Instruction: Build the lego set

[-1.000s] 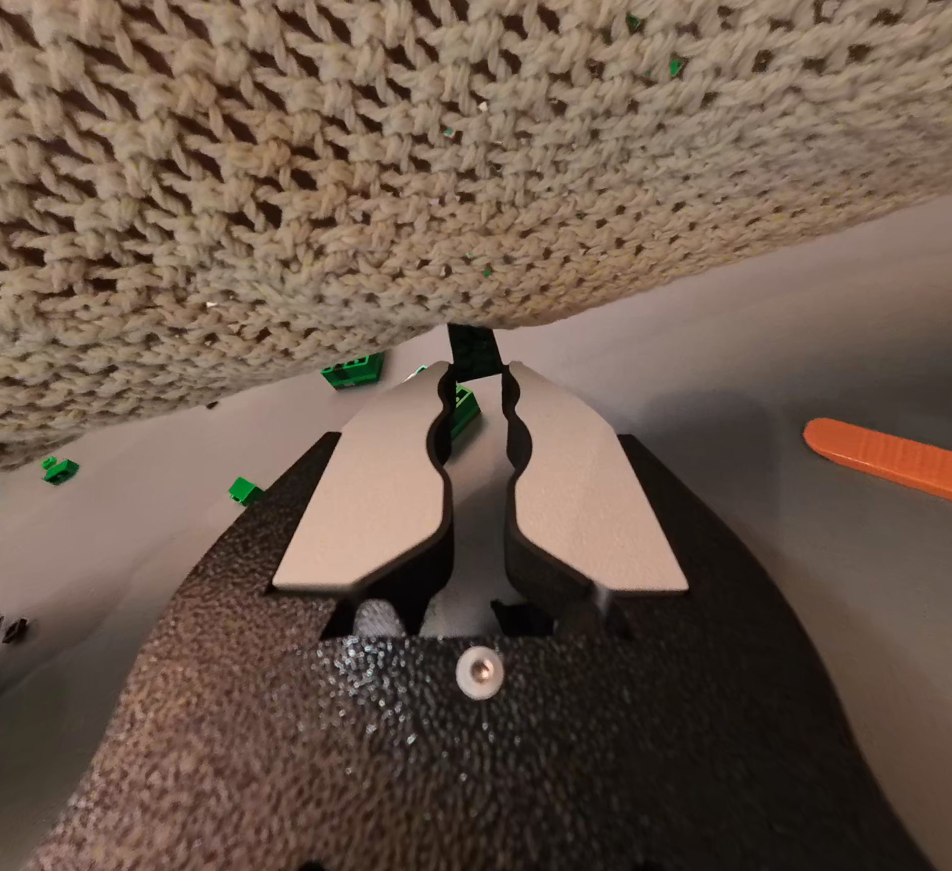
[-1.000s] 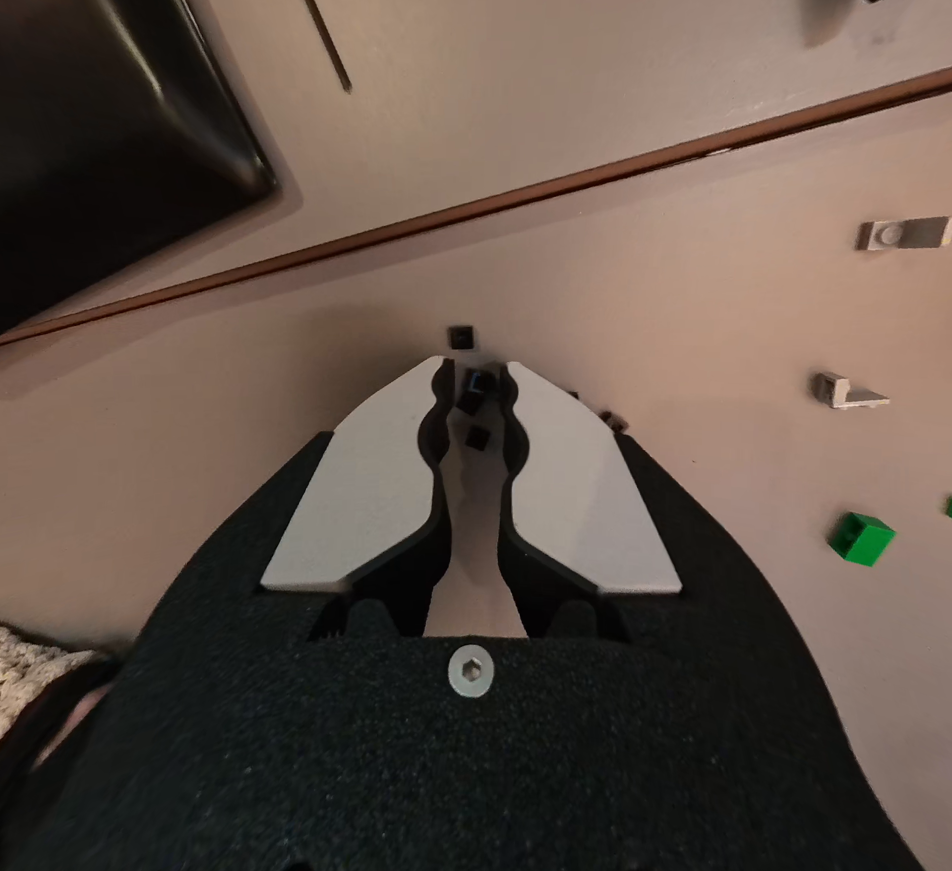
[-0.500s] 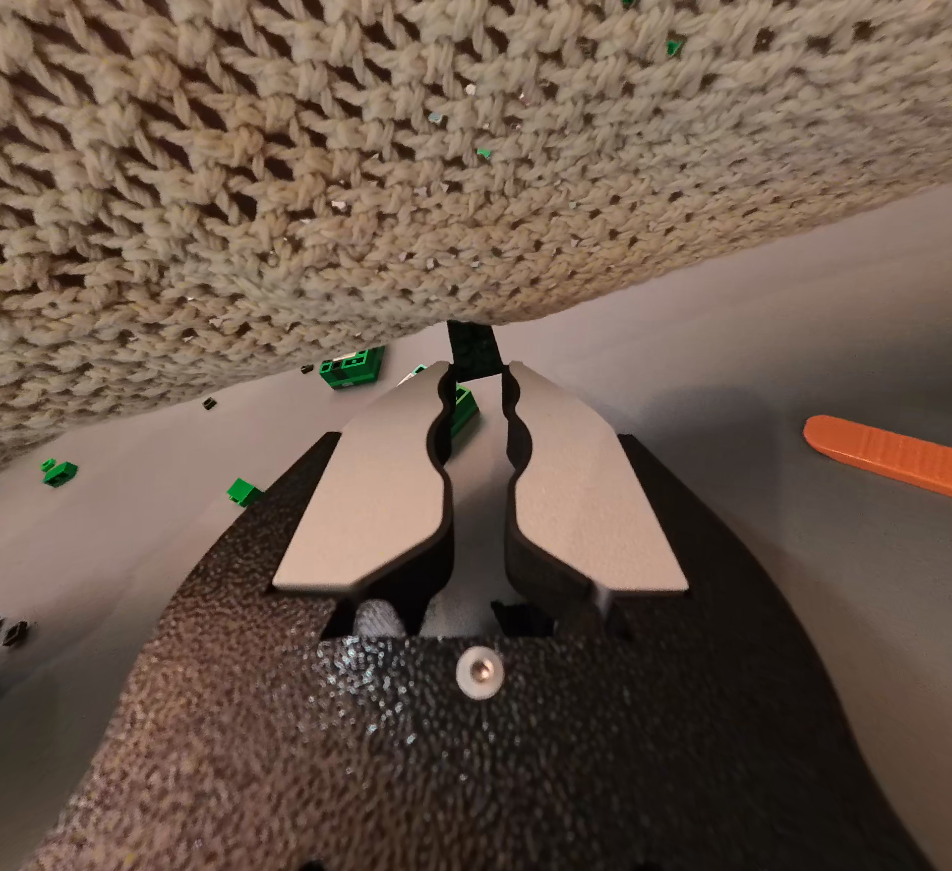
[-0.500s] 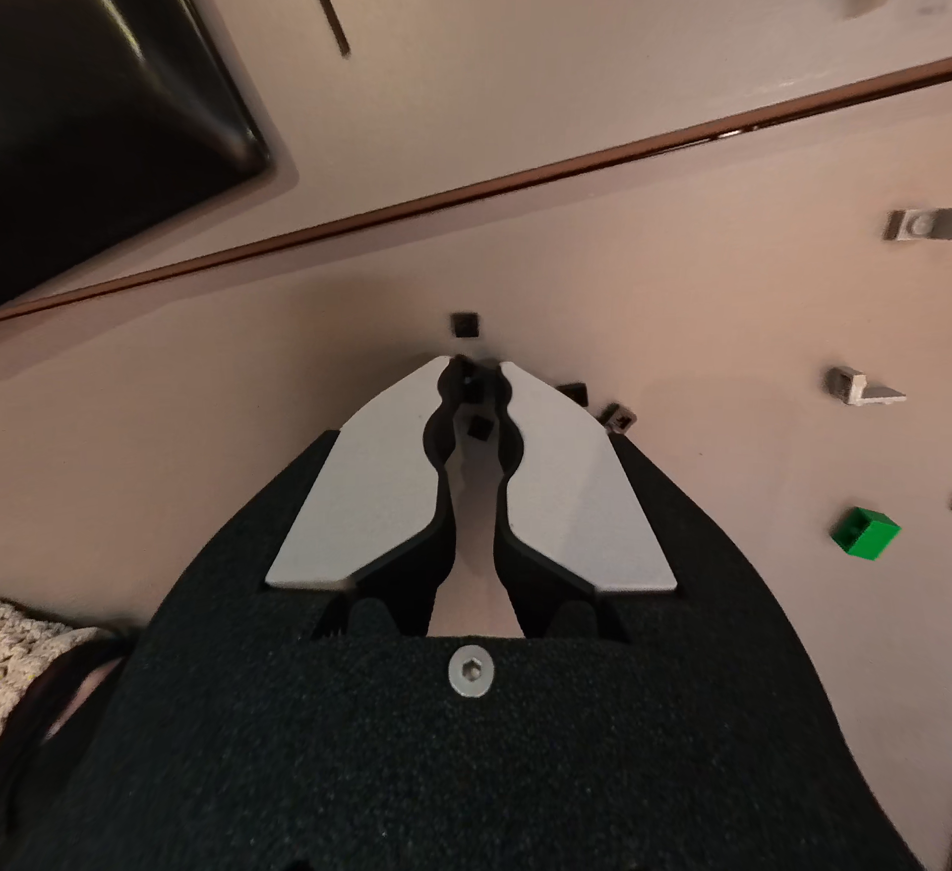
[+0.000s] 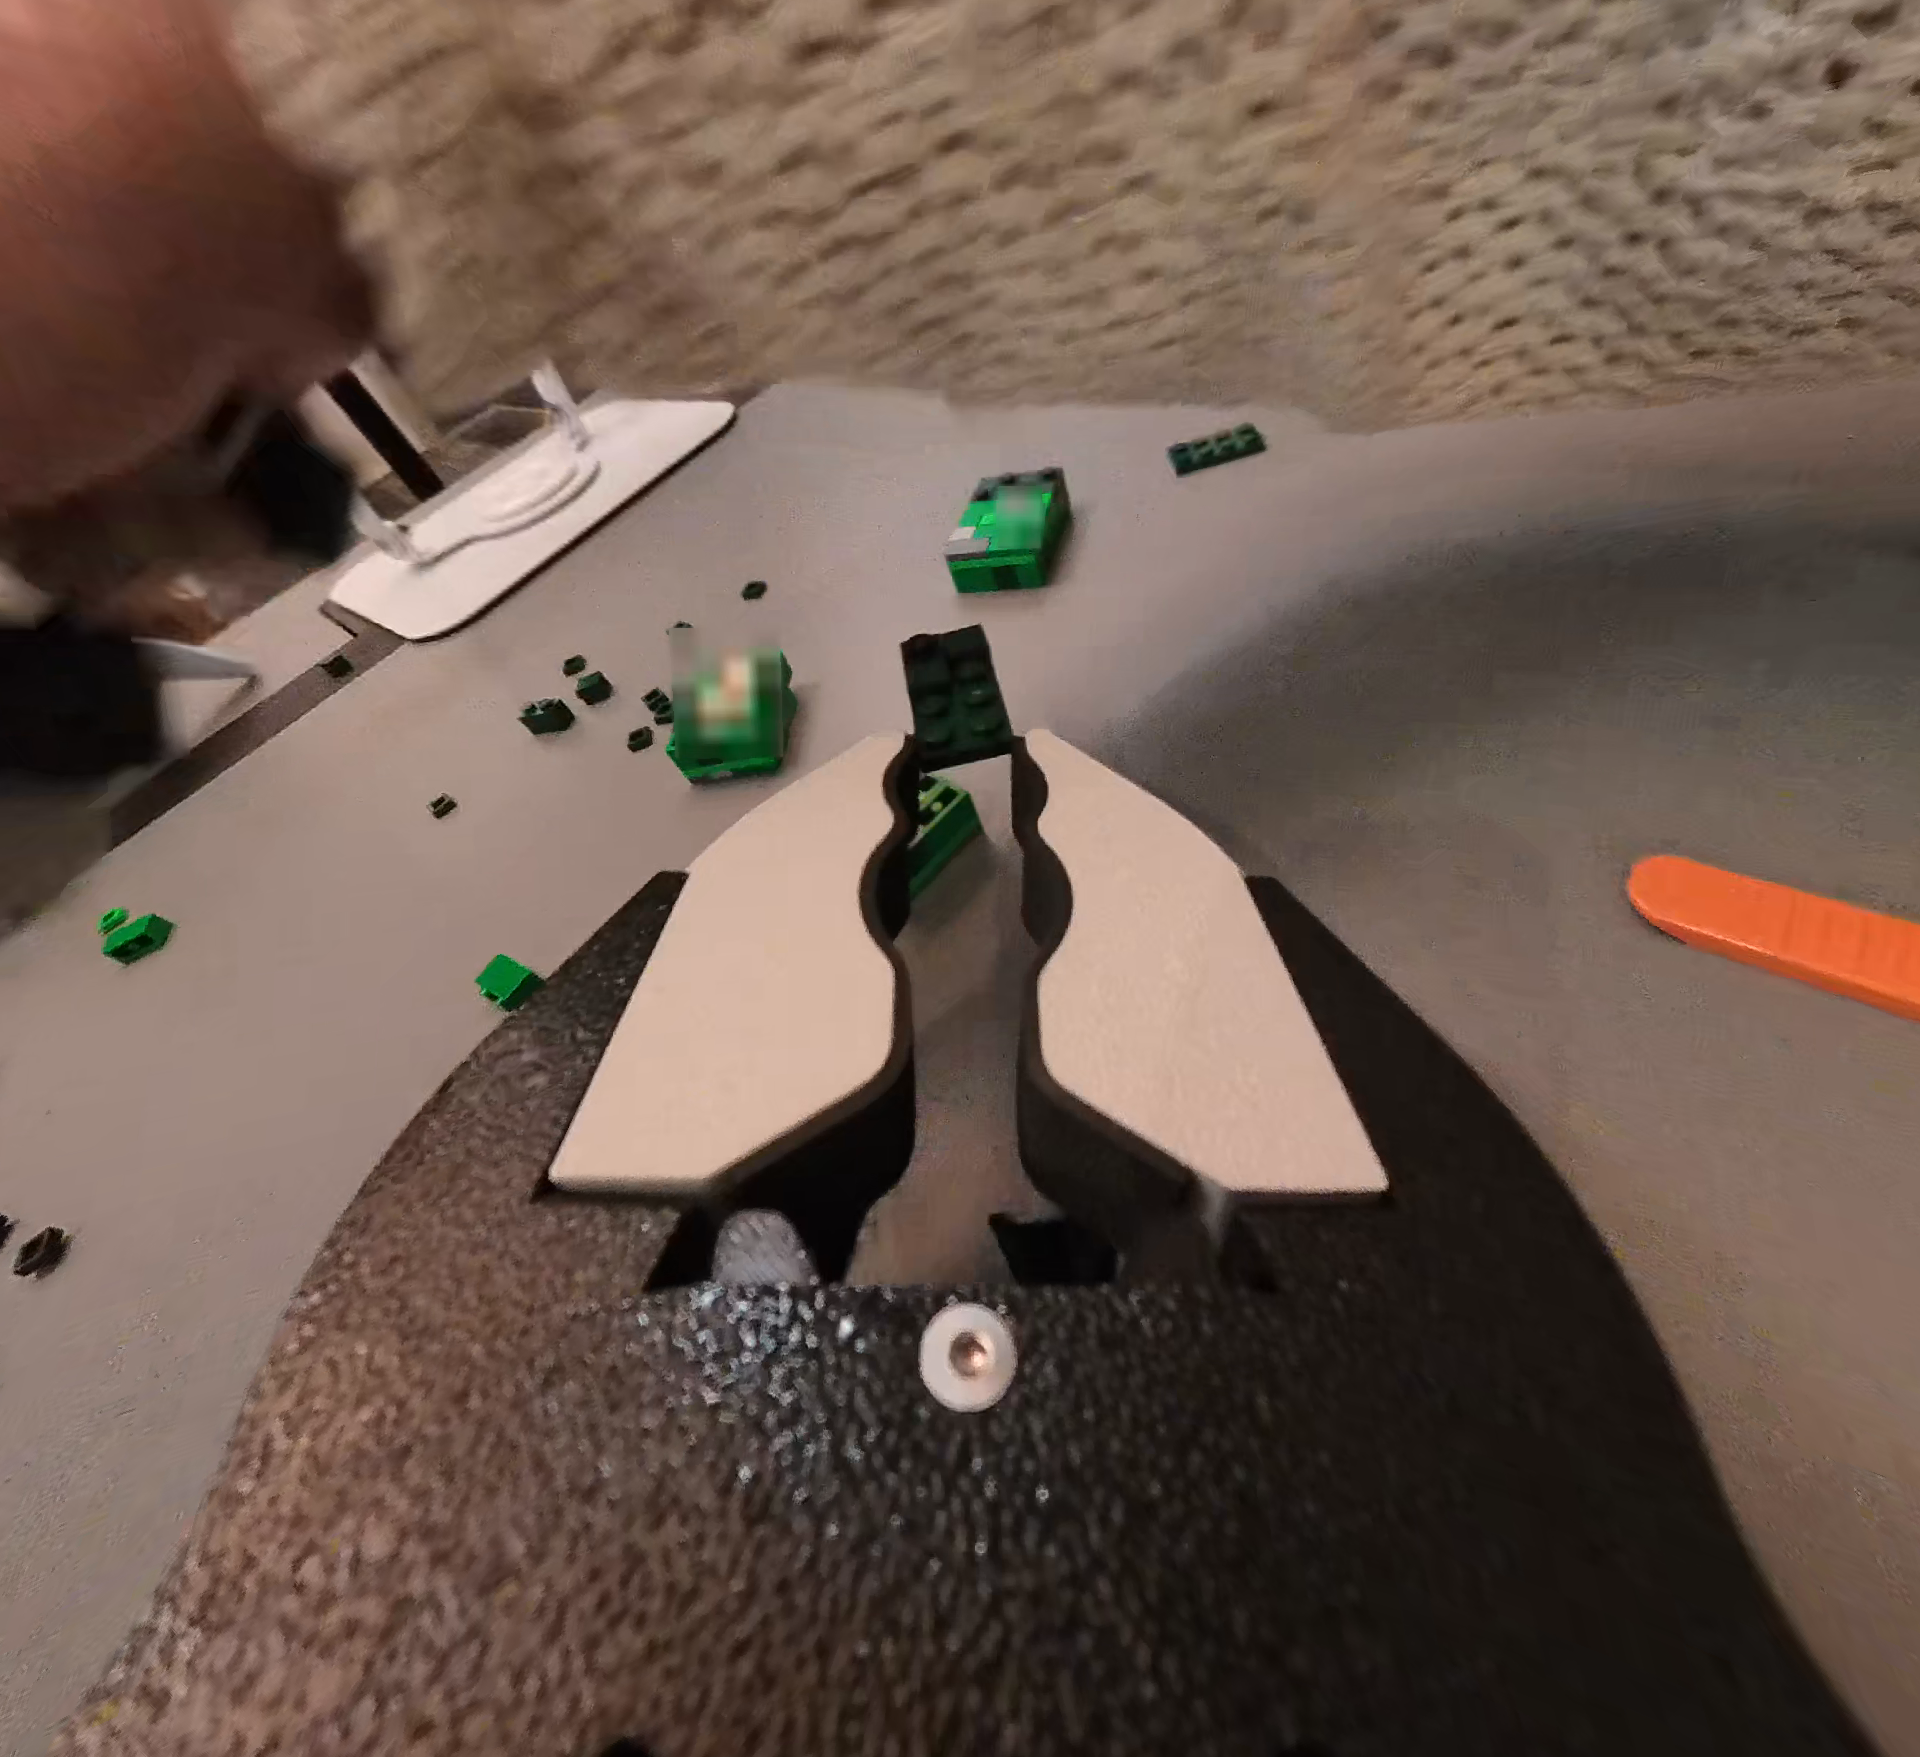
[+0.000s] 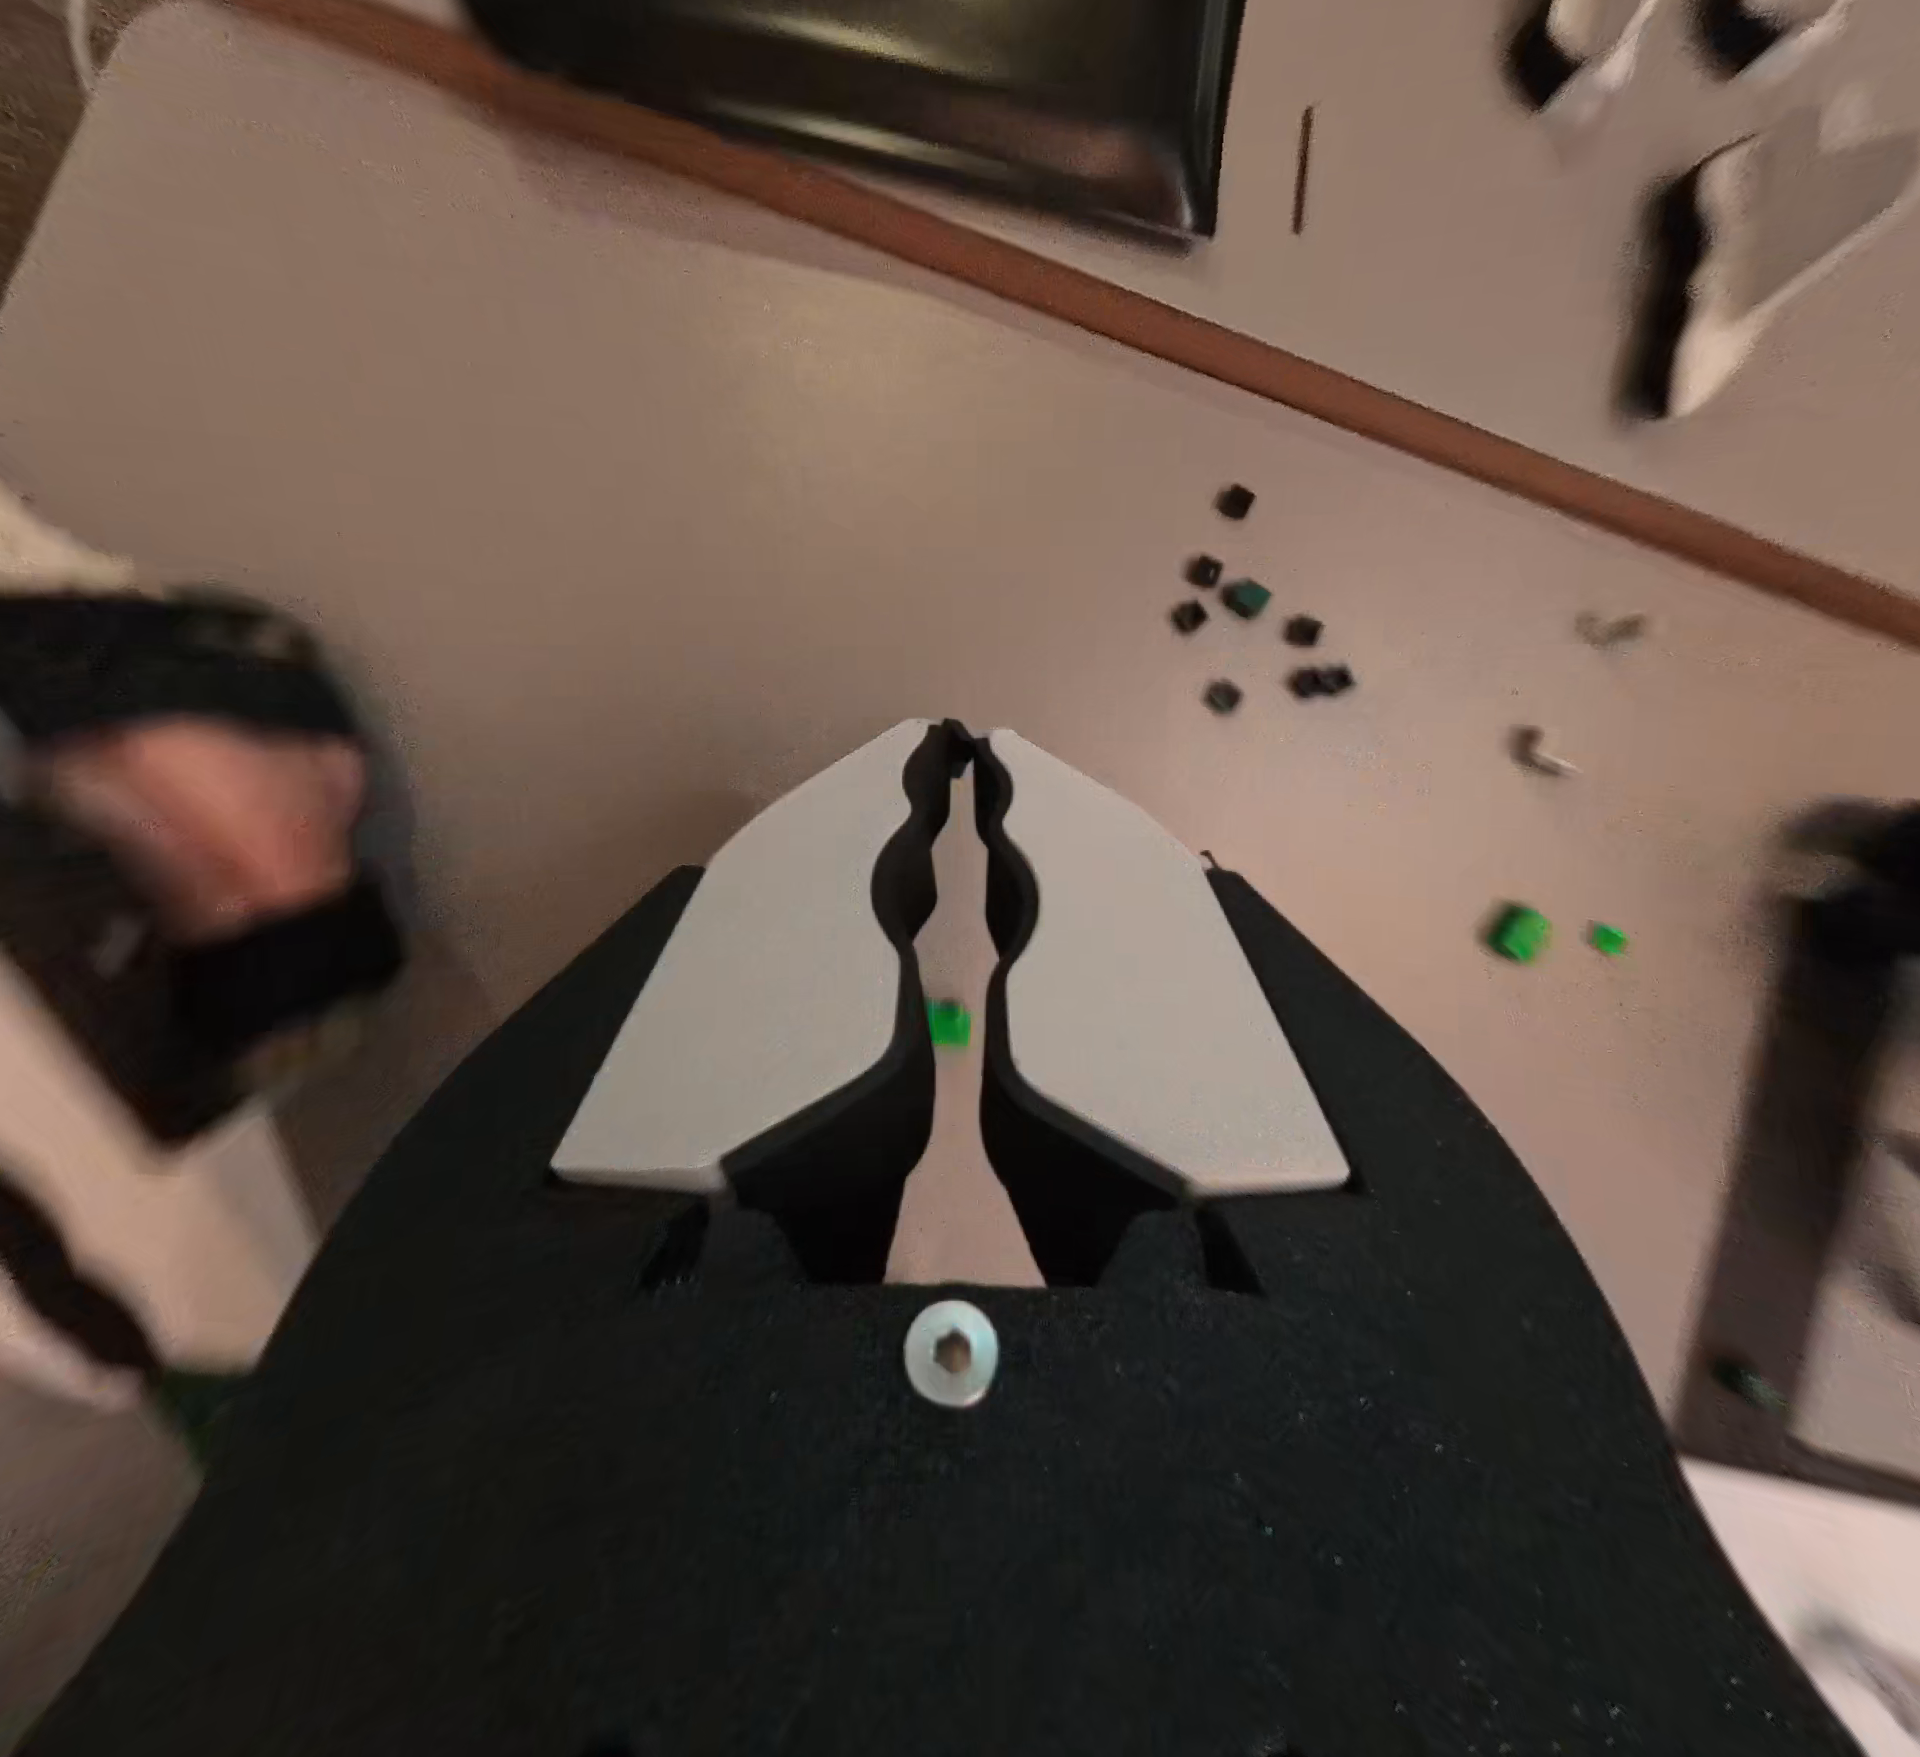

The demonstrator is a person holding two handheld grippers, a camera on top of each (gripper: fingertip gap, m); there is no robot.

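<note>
While the left gripper (image 5: 961, 751) grips a dark green plate (image 5: 956, 694) above the counter (image 5: 1455, 668), the right gripper (image 6: 961, 741) has its jaws closed on a tiny dark piece (image 6: 951, 733).

The left wrist view looks forward along the left hand-held gripper (image 5: 961, 751), low and close over the grey table (image 5: 1455, 668), at a shallow angle. A knitted sleeve (image 5: 1143, 128) fills the top of the picture, very near the lens; an orange tool (image 5: 1787, 949) lies at the right edge.

The right wrist view sits higher and looks steeply down along the right hand-held gripper (image 6: 961, 741) onto the table (image 6: 623, 460), with a brown strip (image 6: 1039, 253) crossing it and a dark tray (image 6: 862, 14) beyond. This picture is motion-blurred.

Both views take in the table with small loose bricks (image 5: 545, 718) (image 6: 1221, 694); I cannot tell whether these are the same ones.
</note>
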